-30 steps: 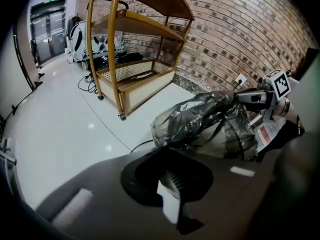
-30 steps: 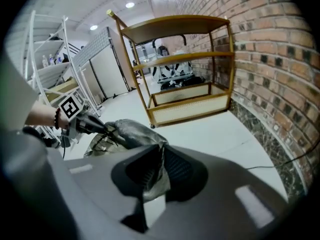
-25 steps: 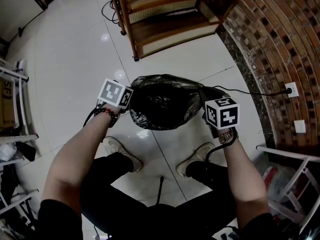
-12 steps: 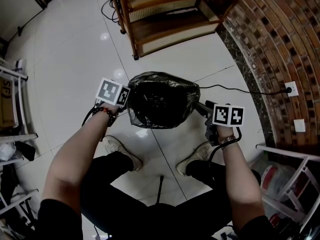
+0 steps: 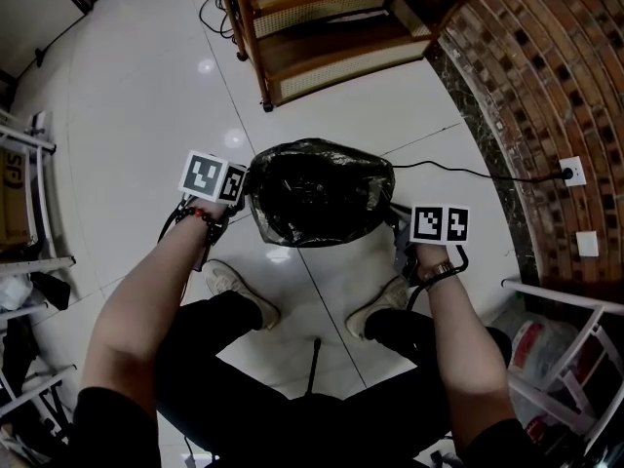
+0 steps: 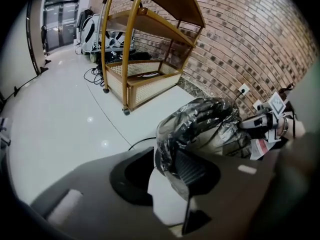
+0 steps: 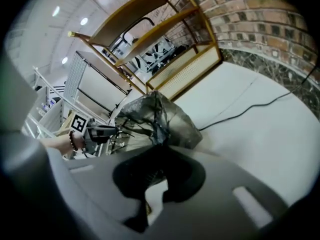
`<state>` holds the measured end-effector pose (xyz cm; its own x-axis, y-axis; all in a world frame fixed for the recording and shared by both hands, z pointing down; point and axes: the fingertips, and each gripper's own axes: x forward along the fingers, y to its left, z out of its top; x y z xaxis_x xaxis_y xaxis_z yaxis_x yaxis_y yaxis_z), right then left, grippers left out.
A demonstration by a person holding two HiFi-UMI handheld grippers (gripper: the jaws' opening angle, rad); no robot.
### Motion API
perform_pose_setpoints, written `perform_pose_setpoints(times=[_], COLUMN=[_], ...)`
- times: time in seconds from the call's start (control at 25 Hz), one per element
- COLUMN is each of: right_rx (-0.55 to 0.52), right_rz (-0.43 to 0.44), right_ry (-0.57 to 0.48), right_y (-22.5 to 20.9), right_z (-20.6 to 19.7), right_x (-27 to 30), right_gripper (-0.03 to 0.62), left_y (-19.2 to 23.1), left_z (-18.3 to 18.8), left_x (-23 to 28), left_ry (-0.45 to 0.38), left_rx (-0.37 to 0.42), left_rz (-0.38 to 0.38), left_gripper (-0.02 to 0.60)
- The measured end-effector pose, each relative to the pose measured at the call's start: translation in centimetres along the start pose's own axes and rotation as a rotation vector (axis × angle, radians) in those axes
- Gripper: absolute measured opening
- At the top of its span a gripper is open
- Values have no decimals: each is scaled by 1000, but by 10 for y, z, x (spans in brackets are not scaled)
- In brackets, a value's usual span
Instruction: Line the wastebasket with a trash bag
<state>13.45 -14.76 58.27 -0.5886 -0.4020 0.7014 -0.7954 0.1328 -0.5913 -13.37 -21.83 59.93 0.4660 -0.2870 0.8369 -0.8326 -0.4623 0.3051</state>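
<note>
A black trash bag [image 5: 317, 193] is draped over the mouth of the wastebasket [image 6: 220, 140], which stands on the white floor between my feet. My left gripper [image 5: 237, 185] is at the bag's left rim. In the left gripper view its jaws [image 6: 176, 176] are opening, and bag film still lies over the ribbed pad [image 6: 195, 169] between them. My right gripper [image 5: 396, 224] is low at the bag's right side. In the right gripper view it [image 7: 157, 171] is shut on a fold of the bag [image 7: 155, 116].
A wooden shelf cart [image 5: 322, 27] stands just beyond the basket. A curved brick wall [image 5: 546, 76] with a socket [image 5: 572, 171] and a black cable [image 5: 458, 172] is at the right. White racks [image 5: 29, 164] flank the left, another frame [image 5: 570, 310] the right.
My right gripper has dropped from the rim's top to the basket's right side and rolled over. The bag sits a little lower over the rim. My left gripper has hardly moved.
</note>
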Motion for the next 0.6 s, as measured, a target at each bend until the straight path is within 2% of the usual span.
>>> perform_pose_setpoints(times=[0.36, 0.44, 0.6], right_rx=[7, 18, 35], right_rz=[-75, -95, -141], right_ry=[27, 38, 45], right_y=[-2, -11, -29], right_z=[-4, -6, -6], right_x=[-17, -10, 5], right_gripper=[16, 42, 135], left_y=[-3, -5, -4], left_z=[-9, -8, -1], left_x=[-1, 0, 3], left_ry=[-9, -9, -13], left_rx=[-37, -36, -28], left_rz=[-20, -21, -13], left_gripper=[129, 129, 130])
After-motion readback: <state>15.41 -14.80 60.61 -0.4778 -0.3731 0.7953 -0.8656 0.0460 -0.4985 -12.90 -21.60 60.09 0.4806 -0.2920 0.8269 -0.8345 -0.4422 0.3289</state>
